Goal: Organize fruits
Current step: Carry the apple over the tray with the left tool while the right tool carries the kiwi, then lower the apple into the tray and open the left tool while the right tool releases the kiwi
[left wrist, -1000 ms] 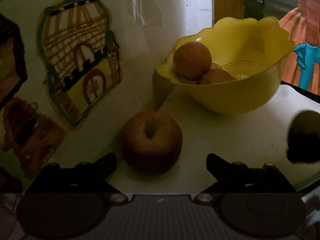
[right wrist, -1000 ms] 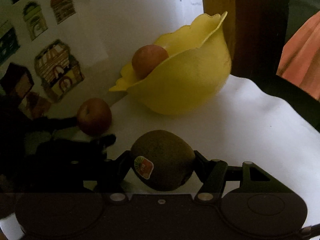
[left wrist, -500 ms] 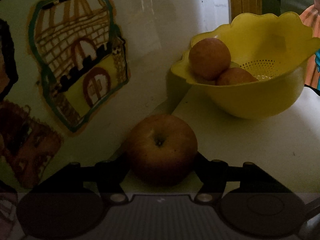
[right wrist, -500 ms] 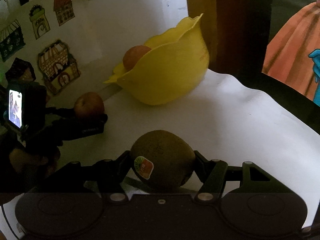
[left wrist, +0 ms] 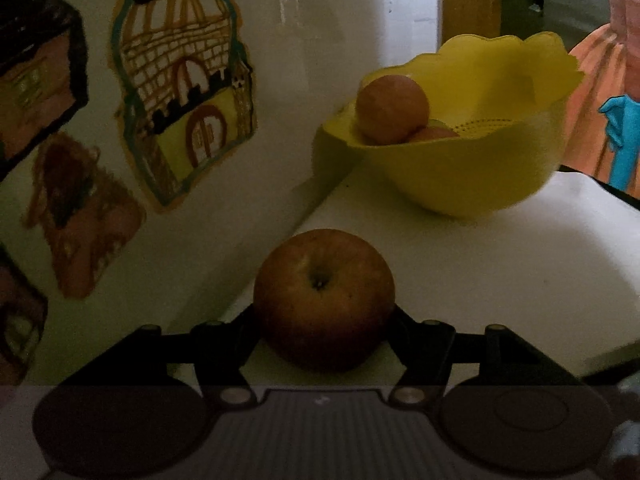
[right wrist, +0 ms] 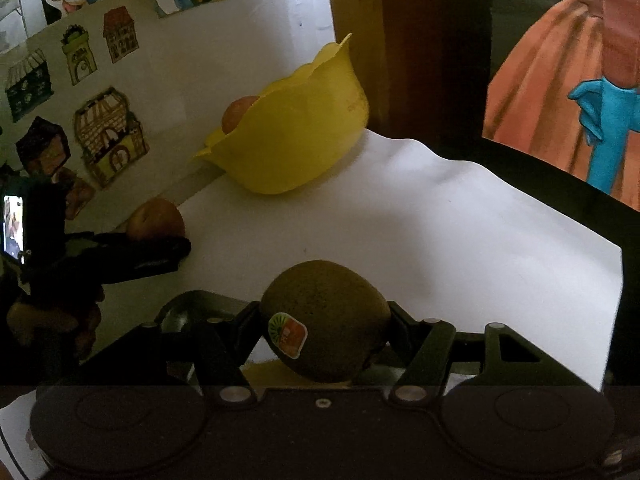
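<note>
My left gripper (left wrist: 324, 322) is shut on a red-brown apple (left wrist: 324, 300), stem dimple up, close to the wall. Beyond it at the right stands a yellow scalloped colander bowl (left wrist: 472, 176) holding two orange-red fruits (left wrist: 391, 114). My right gripper (right wrist: 325, 330) is shut on a brown kiwi (right wrist: 332, 312) with a small sticker, held above the white table (right wrist: 460, 240). In the right wrist view the bowl (right wrist: 296, 148) sits far ahead by the wall, and the left gripper (right wrist: 152, 246) with its apple (right wrist: 156, 220) shows at the left.
The wall on the left carries paper house drawings (left wrist: 184, 92). A wooden post (right wrist: 360, 40) rises behind the bowl. An orange cloth with a blue strap (right wrist: 600, 120) hangs at the right past the table's dark edge. White tabletop lies between the kiwi and the bowl.
The left gripper went from open around the apple to shut on it, then pulled back a little. The right gripper has drawn back and up from the bowl, still holding the kiwi.
</note>
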Demonstrator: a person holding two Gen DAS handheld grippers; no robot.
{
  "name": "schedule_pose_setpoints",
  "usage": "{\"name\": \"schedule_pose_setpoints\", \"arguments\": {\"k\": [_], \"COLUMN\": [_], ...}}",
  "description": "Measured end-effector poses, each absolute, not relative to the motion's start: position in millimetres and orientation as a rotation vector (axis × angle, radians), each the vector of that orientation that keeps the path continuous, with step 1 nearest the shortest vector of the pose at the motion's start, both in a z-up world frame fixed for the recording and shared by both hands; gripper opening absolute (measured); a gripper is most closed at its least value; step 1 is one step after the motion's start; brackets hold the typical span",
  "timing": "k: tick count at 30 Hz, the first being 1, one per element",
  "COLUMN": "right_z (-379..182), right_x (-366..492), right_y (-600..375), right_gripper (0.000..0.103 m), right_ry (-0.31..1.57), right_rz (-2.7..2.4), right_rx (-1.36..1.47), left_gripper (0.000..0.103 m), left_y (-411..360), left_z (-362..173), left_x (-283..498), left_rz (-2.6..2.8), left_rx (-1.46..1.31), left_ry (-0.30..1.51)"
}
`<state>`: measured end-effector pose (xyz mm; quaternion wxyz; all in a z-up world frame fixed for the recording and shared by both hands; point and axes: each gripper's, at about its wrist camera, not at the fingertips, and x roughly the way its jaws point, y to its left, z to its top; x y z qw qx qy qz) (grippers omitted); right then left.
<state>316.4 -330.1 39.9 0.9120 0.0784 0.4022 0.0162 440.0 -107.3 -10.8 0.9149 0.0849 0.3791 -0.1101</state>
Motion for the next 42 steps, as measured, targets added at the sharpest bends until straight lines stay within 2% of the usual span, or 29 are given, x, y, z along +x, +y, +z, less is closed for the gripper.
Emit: {"name": "schedule_pose_setpoints", "arguments": {"k": [22,42], "right_z": [32,32], "right_x": [255,244], "right_y": [-362,-349], "right_gripper": [0.067,0.067], "right_ry": [0.827,0.805], "right_rz": [-0.099,-0.014], "right_rx": [0.219,0.196], "left_gripper": [0.070,0.070], "left_y": [-126,-151], "left_z": [28,18], "left_x": [356,330], "left_rz": [-0.464,-0.550], "left_rx": [0.104,0.158], "left_ry": [0.693,0.767]}}
